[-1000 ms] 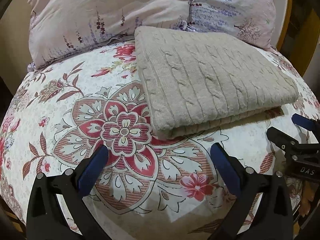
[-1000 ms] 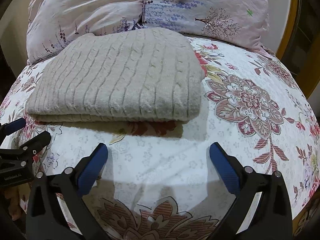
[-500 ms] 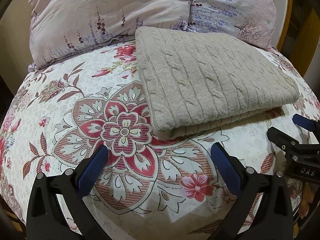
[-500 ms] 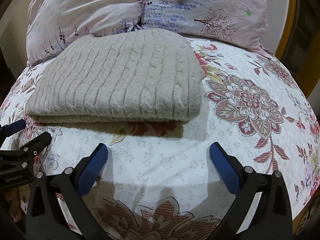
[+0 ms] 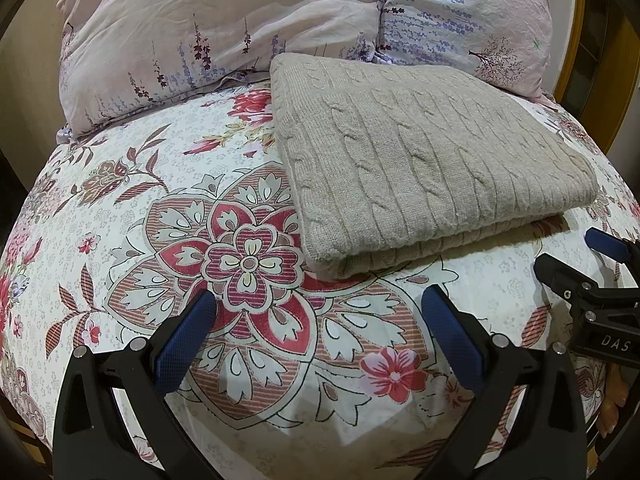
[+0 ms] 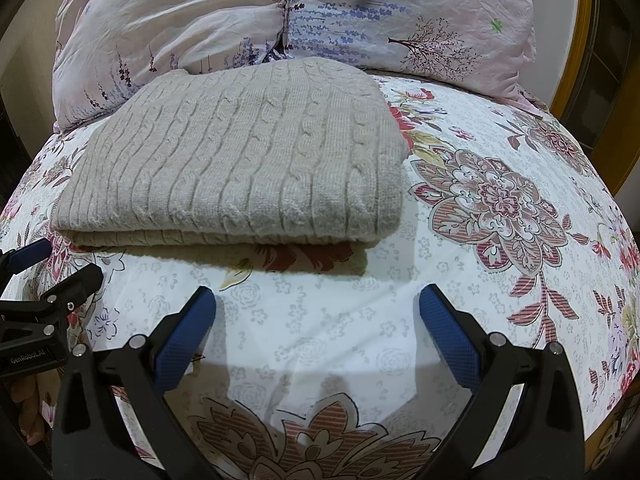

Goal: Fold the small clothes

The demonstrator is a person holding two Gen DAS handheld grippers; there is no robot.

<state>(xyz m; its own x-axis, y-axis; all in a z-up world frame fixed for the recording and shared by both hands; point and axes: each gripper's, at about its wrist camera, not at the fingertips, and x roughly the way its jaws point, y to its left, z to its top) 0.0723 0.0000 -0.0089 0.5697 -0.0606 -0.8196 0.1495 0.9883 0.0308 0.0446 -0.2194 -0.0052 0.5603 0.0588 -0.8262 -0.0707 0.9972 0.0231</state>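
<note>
Nothing has moved: the folded sweater (image 6: 236, 156) lies on the bed (image 6: 460, 280), both grippers (image 5: 320, 312) (image 6: 318, 308) wide, empty; folding seems finished.

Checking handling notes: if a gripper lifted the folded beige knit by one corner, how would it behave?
The cable-knit sweater would probably flop and unfold, since its stacked layers lie loose at the near edge. Its thick knit suggests some weight, so it would sag. The textured surface looks unlikely to slip.

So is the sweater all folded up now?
Looks done: the sweater lies in a neat folded rectangle on the bed, by the pillows. In hand: nothing; the left gripper and right gripper are open, apart from it. No other clothes are in view.
</note>
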